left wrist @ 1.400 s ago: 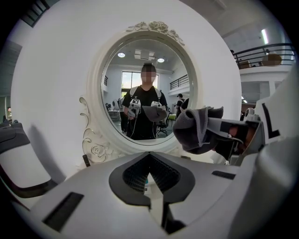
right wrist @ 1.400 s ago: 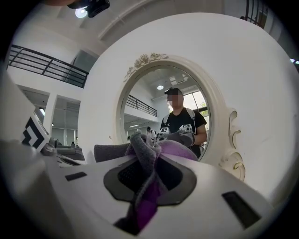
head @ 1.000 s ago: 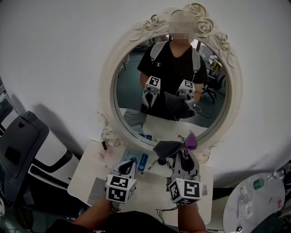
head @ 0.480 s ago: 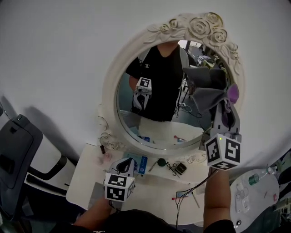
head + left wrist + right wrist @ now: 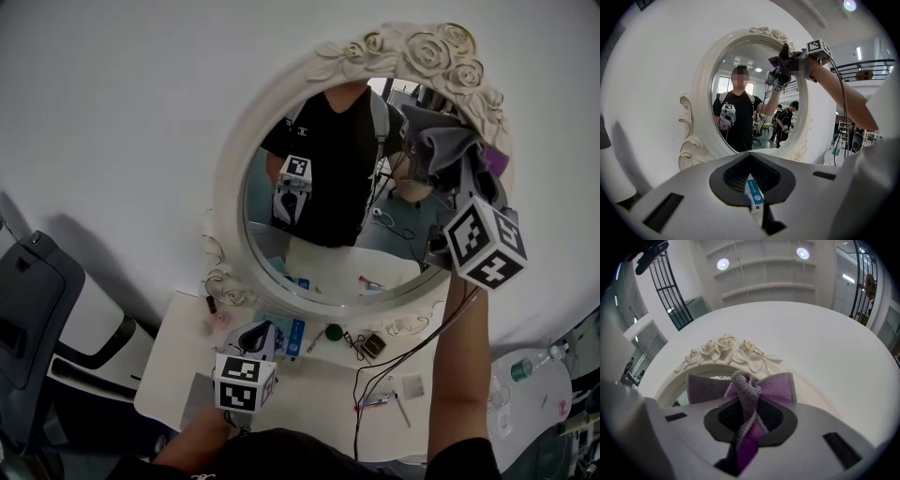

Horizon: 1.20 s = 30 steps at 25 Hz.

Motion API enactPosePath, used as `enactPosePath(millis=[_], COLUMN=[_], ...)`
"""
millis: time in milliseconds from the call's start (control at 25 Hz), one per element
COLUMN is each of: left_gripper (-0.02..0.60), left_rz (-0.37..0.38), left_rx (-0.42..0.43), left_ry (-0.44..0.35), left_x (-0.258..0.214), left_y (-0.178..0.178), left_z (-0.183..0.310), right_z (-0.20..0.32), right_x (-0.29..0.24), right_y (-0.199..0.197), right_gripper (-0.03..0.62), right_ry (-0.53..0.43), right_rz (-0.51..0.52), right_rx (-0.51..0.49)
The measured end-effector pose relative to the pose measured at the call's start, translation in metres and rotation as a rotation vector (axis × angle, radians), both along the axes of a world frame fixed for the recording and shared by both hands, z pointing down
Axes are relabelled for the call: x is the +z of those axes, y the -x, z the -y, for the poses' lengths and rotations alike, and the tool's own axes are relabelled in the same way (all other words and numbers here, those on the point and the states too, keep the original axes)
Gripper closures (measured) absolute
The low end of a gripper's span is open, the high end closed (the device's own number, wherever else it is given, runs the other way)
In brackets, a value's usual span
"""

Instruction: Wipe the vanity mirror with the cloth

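Risen higher, the right gripper point(image 5: 461, 176) is clamping one nubby grey-and-purple cloth point(image 5: 441, 141) at the upper-right rim of one oval, rose-carved white mirror point(image 5: 228, 178); the left gripper point(image 5: 255, 336) is hanging low, jaws together.

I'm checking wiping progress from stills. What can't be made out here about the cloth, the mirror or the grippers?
- Whether the cloth touches the mirror: in the head view the right gripper and the bunched folds cover that spot.
- Smears on the glass: too small, lost in reflections.
- Blue tube, left gripper view: the left gripper covers its ends, so whether it is held or lies beyond is unclear.
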State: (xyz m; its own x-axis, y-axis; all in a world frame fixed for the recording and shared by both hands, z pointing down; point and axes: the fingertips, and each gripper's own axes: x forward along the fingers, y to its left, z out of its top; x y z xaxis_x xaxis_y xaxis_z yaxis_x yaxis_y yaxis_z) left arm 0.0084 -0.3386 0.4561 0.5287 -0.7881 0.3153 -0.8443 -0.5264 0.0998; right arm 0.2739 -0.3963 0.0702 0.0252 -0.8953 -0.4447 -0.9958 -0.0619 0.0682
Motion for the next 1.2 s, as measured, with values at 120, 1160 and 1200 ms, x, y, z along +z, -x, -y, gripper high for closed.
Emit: enactPosePath(millis=[120,1160,1200], left_gripper=[0.583,0.583,0.583], left_rz=[0.01,0.057,0.058], left_rx=[-0.006,0.046,0.046], left_ry=[0.02,0.048,0.048], left_x=[0.007,0.019,0.019], left_y=[0.002,-0.02,-0.02], left_z=[0.003,-0.006,-0.006], right_z=[0.003,-0.013,-0.012], right_x=[0.008,0.222,0.24], right_y=[-0.012,-0.099,-0.099], right_gripper=[0.539,0.537,0.537], right_ry=[0.004,0.337,0.375], right_rz=[0.036,0.128,0.133], right_rx=[-0.006,0.214,0.218])
